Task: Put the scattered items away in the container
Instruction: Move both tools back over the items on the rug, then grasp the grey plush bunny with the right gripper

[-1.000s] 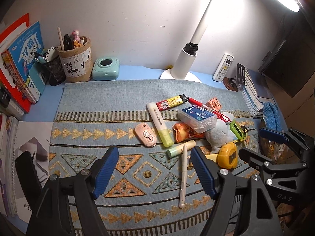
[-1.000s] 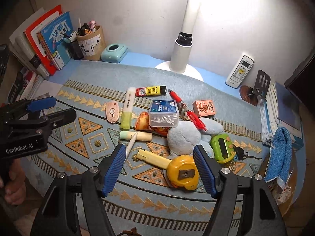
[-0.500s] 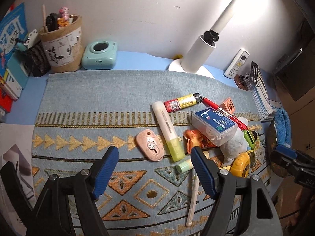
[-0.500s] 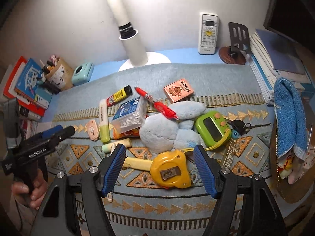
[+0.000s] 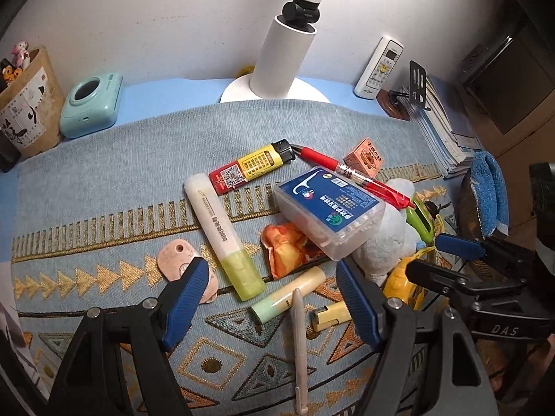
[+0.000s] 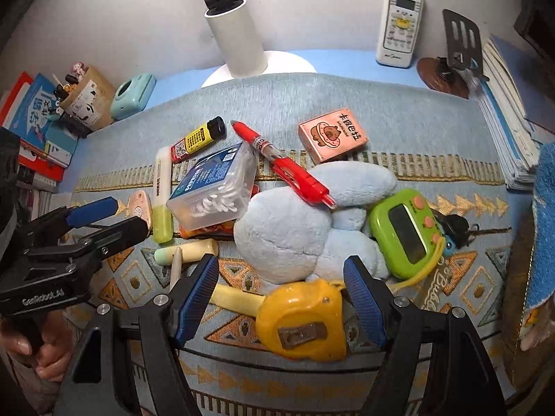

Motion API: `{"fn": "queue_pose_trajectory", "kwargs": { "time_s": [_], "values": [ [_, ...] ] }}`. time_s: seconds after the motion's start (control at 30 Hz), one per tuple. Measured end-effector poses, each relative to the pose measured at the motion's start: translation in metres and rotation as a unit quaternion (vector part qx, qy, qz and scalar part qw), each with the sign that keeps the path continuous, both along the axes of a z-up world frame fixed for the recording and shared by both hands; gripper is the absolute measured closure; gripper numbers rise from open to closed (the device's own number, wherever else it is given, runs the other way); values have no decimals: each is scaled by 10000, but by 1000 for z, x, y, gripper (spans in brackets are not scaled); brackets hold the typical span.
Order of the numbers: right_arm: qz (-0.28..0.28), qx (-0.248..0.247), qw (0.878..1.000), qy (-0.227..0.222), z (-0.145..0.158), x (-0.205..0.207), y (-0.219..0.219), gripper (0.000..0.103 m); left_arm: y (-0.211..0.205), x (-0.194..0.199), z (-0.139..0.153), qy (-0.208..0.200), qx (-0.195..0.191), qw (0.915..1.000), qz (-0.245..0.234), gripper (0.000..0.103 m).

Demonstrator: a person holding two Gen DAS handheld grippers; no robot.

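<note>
Approach step, nothing picked yet. Right gripper (image 6: 281, 294) jaws spread, empty, tape measure (image 6: 303, 319) between its tips. Left gripper (image 5: 270, 298) also spread, empty, lip balm (image 5: 288, 298) between tips. Container not identifiable. Next: descend, clamp 1 item.

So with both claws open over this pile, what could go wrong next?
1. The right claw straddles the tape measure, which touches the plush; closing may snag the fabric.
2. The red pen lies across the plush and could roll off if it shifts.
3. The floss box sits tilted on a snack packet and may slide.
</note>
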State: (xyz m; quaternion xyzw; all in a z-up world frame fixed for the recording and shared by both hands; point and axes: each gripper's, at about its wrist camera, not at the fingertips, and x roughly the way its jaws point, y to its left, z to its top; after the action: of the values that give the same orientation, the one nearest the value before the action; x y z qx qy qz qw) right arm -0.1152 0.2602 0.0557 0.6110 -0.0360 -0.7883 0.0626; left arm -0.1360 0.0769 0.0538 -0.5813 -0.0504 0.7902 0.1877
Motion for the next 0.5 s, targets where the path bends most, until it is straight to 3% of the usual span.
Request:
{"fn": "queue_pose_trajectory", "kwargs": {
  "time_s": [0.2, 0.3, 0.43, 0.5],
  "values": [
    [153, 326, 9993, -131, -26, -17, -11, 27, -12, -1, 0, -61, 16, 9998, 190, 30],
    [185, 446, 9988, 69, -32, -23, -11, 26, -16, -2, -1, -85, 5, 9996, 252, 30],
    [197, 317, 9993, 94, -43, -30, -5, 26, -17, -2, -3, -123, -9, 9996, 268, 30],
    [212, 169, 9996, 97, -41, -29, -1, 35, -17, -1, -3, -112, -26, 9996, 250, 30]
  ]
}}
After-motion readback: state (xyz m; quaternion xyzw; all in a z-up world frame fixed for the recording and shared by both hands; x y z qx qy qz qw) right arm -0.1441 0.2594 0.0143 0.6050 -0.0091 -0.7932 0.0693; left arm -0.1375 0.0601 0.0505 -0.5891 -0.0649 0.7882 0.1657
